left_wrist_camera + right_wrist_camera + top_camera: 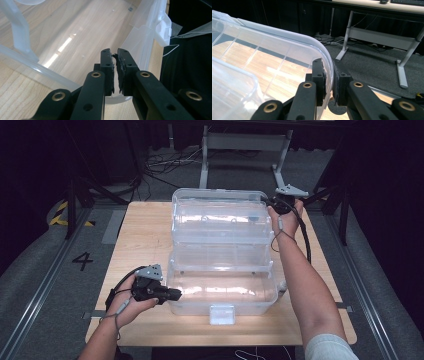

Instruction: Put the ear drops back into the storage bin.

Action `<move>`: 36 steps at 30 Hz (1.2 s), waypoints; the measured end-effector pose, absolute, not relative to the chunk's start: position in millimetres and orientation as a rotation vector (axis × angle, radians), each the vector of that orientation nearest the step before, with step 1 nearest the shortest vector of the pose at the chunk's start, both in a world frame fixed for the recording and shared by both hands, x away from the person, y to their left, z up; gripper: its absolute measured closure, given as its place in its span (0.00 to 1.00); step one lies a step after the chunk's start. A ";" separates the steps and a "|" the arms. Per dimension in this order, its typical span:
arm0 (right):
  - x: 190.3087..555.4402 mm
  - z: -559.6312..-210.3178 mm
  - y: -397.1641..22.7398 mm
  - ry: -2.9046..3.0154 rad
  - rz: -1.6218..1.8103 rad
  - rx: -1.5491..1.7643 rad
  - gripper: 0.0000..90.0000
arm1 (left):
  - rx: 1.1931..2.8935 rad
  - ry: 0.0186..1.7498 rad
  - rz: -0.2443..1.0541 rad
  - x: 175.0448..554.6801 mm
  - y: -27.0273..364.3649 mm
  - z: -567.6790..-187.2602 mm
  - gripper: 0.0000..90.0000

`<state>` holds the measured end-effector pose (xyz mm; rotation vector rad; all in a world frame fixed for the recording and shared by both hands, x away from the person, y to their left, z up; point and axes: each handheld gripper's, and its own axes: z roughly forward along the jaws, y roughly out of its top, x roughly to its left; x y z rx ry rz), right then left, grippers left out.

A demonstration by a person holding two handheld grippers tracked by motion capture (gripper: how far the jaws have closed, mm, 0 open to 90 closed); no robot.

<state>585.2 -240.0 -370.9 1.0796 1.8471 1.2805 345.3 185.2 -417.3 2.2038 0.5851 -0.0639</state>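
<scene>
A clear plastic storage box [222, 292] stands open on the wooden table [145, 235], its lid [220, 215] tipped back toward the far side. A clear inner tray [222, 255] sits between base and lid. My left gripper [176, 294] is at the base's left wall; in the left gripper view the gripper [115, 53] is shut on the box rim [30, 63]. My right gripper [272, 204] is at the lid's far right corner. There, in the right gripper view, the gripper [329, 63] is shut on the lid's curved edge [287, 37].
A white latch [222, 314] hangs at the box's front, near the table's front edge. Beyond the table stand a grey metal frame [245, 142] and loose cables [165, 162] on the floor. A floor mark "4" [82, 261] lies left of the table.
</scene>
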 end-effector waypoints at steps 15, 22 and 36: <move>594.7 -384.2 -242.6 1.872 1.313 1.091 0.91 | 2.201 0.582 -0.067 345.5 185.7 -417.6 0.93; 597.7 -389.3 -243.4 1.884 1.314 1.101 0.91 | 2.200 0.581 -0.066 345.5 185.7 -417.7 0.93; 604.1 -400.3 -245.0 1.905 1.330 1.131 0.90 | 2.197 0.581 -0.066 345.5 185.8 -417.9 0.93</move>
